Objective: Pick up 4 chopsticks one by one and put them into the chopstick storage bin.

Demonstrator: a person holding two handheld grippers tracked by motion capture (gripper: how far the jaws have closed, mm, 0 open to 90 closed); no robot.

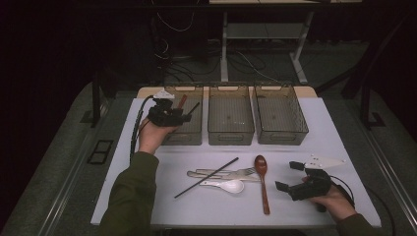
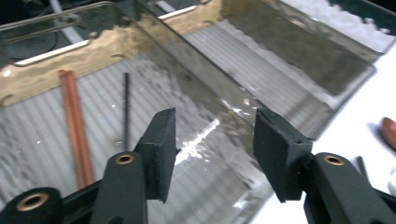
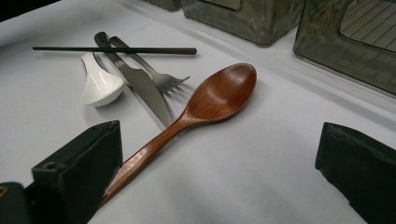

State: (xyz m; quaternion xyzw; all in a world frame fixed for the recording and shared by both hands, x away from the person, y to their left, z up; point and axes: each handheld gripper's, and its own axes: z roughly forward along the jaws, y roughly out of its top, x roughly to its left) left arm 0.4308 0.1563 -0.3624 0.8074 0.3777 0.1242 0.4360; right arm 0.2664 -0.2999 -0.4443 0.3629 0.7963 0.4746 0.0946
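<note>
Smoky clear plastic bin (image 2: 289, 60), glossy, ribbed floor catching glare. Inside it, a reddish wooden chopstick (image 2: 74, 126) beside a matt black one (image 2: 125, 105). Wooden spoon (image 3: 205, 105) looks smooth, satin-polished. Steel knife (image 3: 140, 84) brushed; white spoon (image 3: 100, 84) glossy. Counter (image 3: 261, 177) matt white.

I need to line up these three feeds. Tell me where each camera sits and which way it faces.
High view: overhead, facing forward-down on the table; both forearms, left gripper, right gripper.
Left gripper view: along its open fingers into the left bin holding chopsticks.
Right gripper view: low, between its fingers, facing the wooden spoon.
Shared: the spoon, bins.
</note>
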